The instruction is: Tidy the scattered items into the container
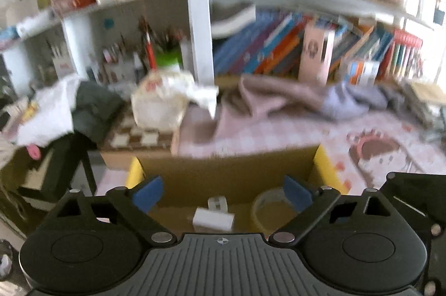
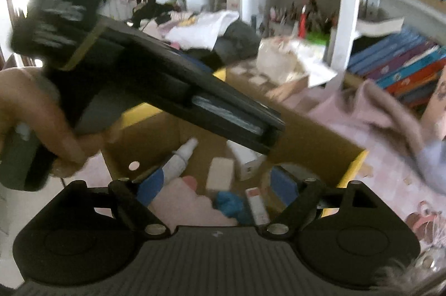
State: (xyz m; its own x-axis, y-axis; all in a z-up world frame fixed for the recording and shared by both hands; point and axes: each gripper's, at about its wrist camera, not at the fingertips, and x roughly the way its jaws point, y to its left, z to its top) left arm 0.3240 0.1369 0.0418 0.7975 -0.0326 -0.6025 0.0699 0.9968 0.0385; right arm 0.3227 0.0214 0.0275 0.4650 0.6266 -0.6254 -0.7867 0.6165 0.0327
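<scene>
both grippers hang over the open box (image 1: 231, 176), left gripper (image 1: 222, 194) and right gripper (image 2: 220, 186) each with jaws spread and nothing between the pads. inside the box lie a tape roll (image 1: 271, 208), a white block (image 1: 213, 218), a bottle (image 2: 179, 159), a blue lump (image 2: 230, 205) and a tube (image 2: 256, 205).

White shelves (image 1: 198, 17) hold leaning books (image 1: 278, 48) and a pen pot (image 1: 164, 56). Below, pink cloth (image 1: 267, 98) lies crumpled beside a checkered board (image 1: 136, 134) and white paper (image 1: 203, 95).
</scene>
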